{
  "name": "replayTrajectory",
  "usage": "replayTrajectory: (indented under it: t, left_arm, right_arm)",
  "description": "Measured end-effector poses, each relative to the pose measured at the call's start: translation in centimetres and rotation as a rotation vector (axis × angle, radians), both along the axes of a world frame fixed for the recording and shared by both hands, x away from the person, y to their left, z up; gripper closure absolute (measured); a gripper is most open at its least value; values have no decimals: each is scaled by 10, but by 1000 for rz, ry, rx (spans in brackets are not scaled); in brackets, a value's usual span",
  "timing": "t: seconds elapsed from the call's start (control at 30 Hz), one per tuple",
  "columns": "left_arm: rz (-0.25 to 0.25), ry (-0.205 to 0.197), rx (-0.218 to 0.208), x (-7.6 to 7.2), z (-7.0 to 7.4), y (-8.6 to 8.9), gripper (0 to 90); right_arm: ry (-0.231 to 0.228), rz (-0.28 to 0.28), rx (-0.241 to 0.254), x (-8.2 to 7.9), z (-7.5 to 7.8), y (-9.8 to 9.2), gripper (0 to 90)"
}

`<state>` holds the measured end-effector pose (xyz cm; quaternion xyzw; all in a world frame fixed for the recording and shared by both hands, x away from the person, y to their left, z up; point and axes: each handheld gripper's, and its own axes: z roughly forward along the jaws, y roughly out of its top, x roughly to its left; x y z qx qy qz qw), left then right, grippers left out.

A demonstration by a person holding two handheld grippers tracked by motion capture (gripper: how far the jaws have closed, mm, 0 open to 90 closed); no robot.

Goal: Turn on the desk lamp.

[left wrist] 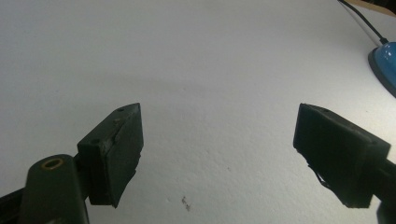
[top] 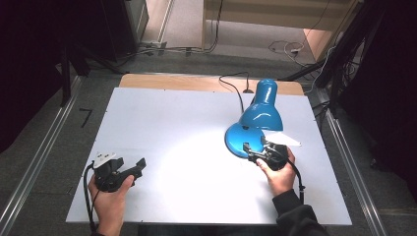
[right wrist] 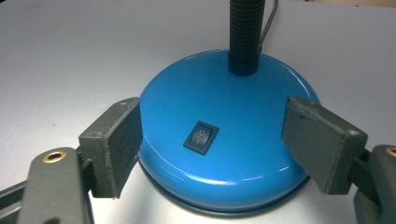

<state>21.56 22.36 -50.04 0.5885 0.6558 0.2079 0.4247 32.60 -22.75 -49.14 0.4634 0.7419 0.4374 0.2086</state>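
A blue desk lamp (top: 260, 115) stands at the right of the white table, its shade bent down over its round base (top: 235, 140). My right gripper (top: 254, 149) is open at the base's near edge. In the right gripper view the base (right wrist: 224, 93) sits between the spread jaws of this gripper (right wrist: 212, 144). The left pad (right wrist: 116, 144) is right against the rim, the right pad just off it. A black rocker switch (right wrist: 201, 136) faces me, below the black ribbed neck (right wrist: 245, 32). My left gripper (top: 133, 164) is open over bare table at the near left.
The lamp's black cable (top: 236, 88) runs off the far edge of the white board (top: 172, 128). A bright white patch (top: 284, 138) lies on the table right of the base. In the left gripper view the base's edge (left wrist: 385, 63) shows far right.
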Motion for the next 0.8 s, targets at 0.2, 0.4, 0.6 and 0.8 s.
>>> replayTrajectory:
  t: [0.2,0.4,0.6,0.8]
  left_arm:
    - [0,0,0,0,0,0,166]
    - [0,1,1,0,0,0,166]
    - [-1,0,0,0,0,-1,166]
    - [0,2,1,0,0,0,166]
  right_arm:
    - [1,9,-14,-1,1,-3,189]
    - [6,1,-21,-2,0,-11,179]
    - [0,-4,-17,-4,3,-18,178]
    - [0,-10,-18,-7,2,-25,177]
